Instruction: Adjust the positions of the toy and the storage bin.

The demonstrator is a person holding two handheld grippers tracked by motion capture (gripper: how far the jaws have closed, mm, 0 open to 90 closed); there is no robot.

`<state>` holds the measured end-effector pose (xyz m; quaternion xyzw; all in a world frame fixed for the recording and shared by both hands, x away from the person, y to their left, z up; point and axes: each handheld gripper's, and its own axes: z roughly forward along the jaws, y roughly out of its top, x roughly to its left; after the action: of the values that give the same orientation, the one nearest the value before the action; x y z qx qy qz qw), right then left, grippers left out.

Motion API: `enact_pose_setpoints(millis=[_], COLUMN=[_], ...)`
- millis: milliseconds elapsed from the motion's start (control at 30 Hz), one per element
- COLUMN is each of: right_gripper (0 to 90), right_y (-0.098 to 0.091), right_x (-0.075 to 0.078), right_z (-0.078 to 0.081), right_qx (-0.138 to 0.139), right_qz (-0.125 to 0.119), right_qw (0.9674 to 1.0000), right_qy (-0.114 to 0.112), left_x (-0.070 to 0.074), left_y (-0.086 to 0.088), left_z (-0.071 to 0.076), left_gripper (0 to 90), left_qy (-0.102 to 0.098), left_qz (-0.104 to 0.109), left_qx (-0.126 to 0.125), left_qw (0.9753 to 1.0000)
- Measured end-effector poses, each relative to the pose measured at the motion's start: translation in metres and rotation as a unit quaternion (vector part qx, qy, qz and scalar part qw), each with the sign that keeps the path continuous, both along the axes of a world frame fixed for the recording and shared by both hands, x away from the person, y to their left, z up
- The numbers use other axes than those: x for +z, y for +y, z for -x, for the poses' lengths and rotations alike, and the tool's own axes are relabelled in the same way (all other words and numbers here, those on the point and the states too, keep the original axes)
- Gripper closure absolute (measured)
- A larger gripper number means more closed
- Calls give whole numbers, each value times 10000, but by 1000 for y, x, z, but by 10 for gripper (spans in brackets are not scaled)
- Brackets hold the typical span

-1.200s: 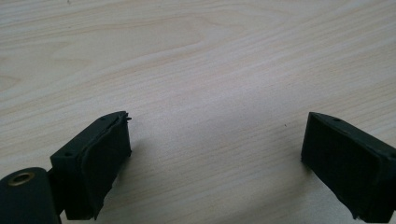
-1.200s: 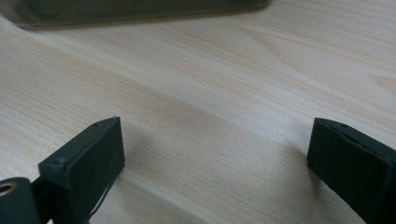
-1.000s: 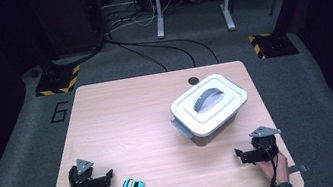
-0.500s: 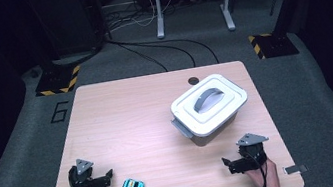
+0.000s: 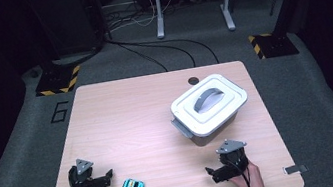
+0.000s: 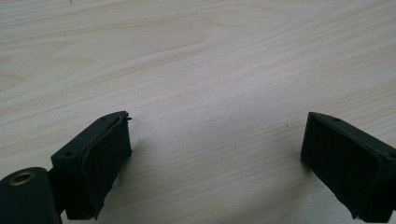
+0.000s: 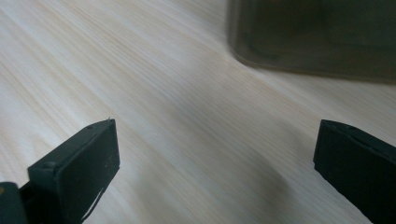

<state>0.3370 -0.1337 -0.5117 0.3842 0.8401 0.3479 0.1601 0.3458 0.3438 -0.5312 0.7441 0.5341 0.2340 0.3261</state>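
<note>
A small turquoise toy car (image 5: 133, 186) lies near the front edge of the wooden table (image 5: 122, 115). My left gripper (image 5: 107, 179) rests just left of the car, open, its jaws pointing right toward it. Its own view has bare wood between the open left gripper's (image 6: 215, 158) jaws. My right gripper (image 5: 214, 174) sits at the front right, open, pointing left. A white lidded box (image 5: 209, 104) with a grey handle stands behind it. In the right gripper view, the open right gripper (image 7: 215, 158) frames bare wood, with the box's dark wall (image 7: 317, 37) at the top right.
A dark round hole (image 5: 194, 80) sits near the table's far edge. Metal brackets (image 5: 292, 170) stick out at the front corners. Cables (image 5: 157, 49) and yellow-black striped feet (image 5: 56, 83) lie on the grey floor beyond the table.
My right gripper has slid left along the front of the table, toward the toy car. The left gripper, the car and the box have stayed put.
</note>
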Motion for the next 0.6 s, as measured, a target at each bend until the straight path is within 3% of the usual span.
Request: enact_pose_setpoints(millis=[600], right_gripper=[6], right_y=[56], right_x=[3], right_z=[1], right_qx=[588], right_qz=[2], right_qw=[9983], right_qy=[29], left_x=[0], left_y=[0], left_z=[0], left_gripper=[87], left_qy=[-25], left_qz=[-17], left_qx=[-1], left_qw=[10000])
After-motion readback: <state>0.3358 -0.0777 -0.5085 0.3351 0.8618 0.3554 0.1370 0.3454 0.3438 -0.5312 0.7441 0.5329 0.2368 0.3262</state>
